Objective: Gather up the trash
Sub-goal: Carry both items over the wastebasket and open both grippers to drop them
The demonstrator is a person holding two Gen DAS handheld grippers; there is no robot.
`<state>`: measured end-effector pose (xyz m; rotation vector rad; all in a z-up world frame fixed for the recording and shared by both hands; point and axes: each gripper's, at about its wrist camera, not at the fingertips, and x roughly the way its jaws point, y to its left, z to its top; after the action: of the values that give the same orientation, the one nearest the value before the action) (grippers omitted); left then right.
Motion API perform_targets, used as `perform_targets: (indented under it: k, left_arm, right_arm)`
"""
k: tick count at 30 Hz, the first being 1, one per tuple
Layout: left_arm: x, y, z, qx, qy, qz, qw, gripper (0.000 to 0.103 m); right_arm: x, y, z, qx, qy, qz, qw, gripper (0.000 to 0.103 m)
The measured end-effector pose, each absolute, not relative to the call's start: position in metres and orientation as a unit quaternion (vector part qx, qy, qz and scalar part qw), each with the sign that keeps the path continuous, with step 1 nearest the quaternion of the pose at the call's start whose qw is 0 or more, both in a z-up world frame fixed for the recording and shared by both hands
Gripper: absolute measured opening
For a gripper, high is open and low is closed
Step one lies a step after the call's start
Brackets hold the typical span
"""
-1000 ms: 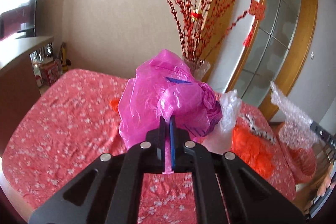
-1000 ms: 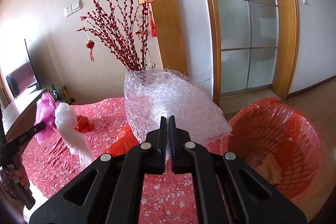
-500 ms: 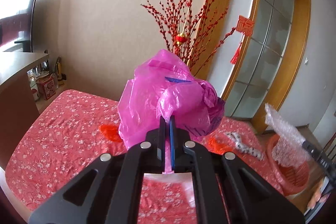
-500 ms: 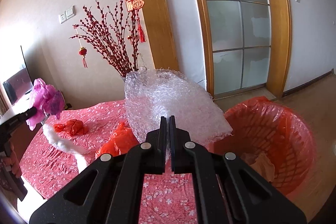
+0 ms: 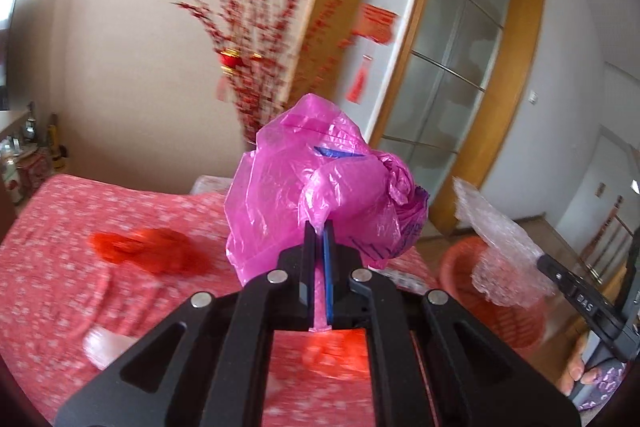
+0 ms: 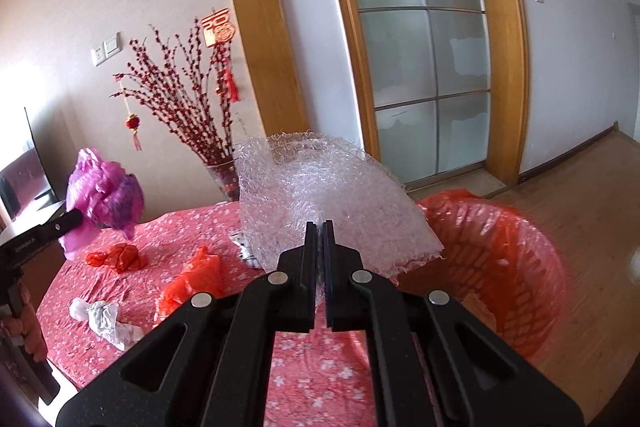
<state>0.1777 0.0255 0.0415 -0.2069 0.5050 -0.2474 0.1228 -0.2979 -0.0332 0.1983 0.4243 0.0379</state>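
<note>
both pairs of jaws are clamped on trash: the left gripper [image 5: 319, 227] on a pink plastic bag [image 5: 320, 187] raised over the table [image 6: 320, 363], the right gripper [image 6: 319, 227] on bubble wrap [image 6: 328, 203] beside the red-lined bin [image 6: 520, 267]. carrying is judged underway; release over the bin is called for next.

The red floral surface [image 6: 320, 363] is carrying two red bags [image 6: 120, 256] toward ten o'clock and white crumpled plastic [image 6: 105, 319] at nine.

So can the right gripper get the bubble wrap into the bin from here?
Probably yes: the right gripper is shut on the bubble wrap, and the red-lined bin sits open beside it, nothing between.
</note>
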Motion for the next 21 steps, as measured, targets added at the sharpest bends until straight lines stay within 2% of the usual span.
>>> perform_targets:
  k: [21]
  left_arm:
    - [0.188,-0.131,0.017,-0.076,0.295,-0.259,0.916,0.005]
  right_arm:
    - [0.098,-0.394,-0.04,0.143,0.192,-0.08,0.968,0.004]
